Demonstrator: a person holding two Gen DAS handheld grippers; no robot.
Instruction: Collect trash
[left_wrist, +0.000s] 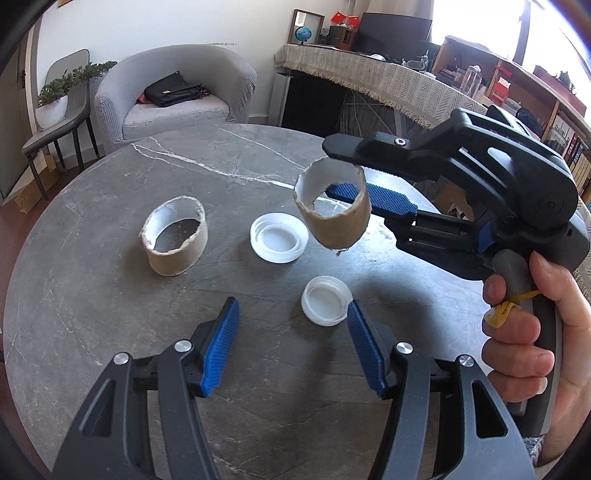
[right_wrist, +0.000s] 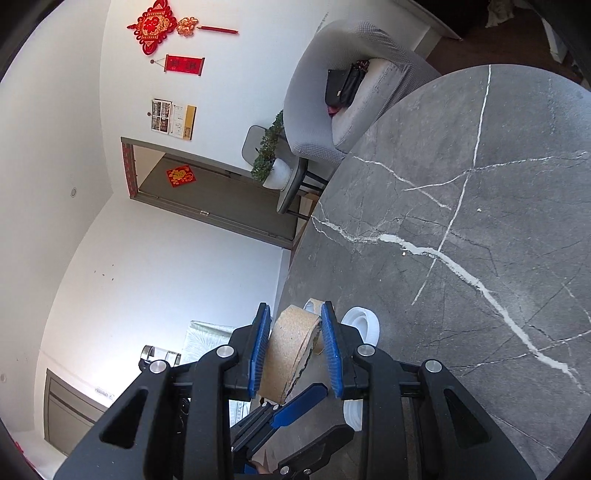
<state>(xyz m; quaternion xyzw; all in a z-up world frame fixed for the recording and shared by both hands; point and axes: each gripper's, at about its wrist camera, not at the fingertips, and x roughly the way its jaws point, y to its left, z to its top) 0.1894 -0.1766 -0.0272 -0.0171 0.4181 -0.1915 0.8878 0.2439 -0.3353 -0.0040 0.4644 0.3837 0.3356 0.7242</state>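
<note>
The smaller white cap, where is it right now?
In the left wrist view the smaller white cap lies on the table, touching the left gripper's right finger, just nearer than the wider white lid.

A round grey marble table (left_wrist: 110, 206) with white veins stood before a grey tub armchair (left_wrist: 177, 92) against white walls. A fringed cloth covered a sideboard (left_wrist: 369, 77); bright daylight, probably from a window, glared behind it.

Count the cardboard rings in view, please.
2. One cardboard ring stands on the table, left of two white lids; the other is lifted, held by the right gripper. None seems hidden.
</note>
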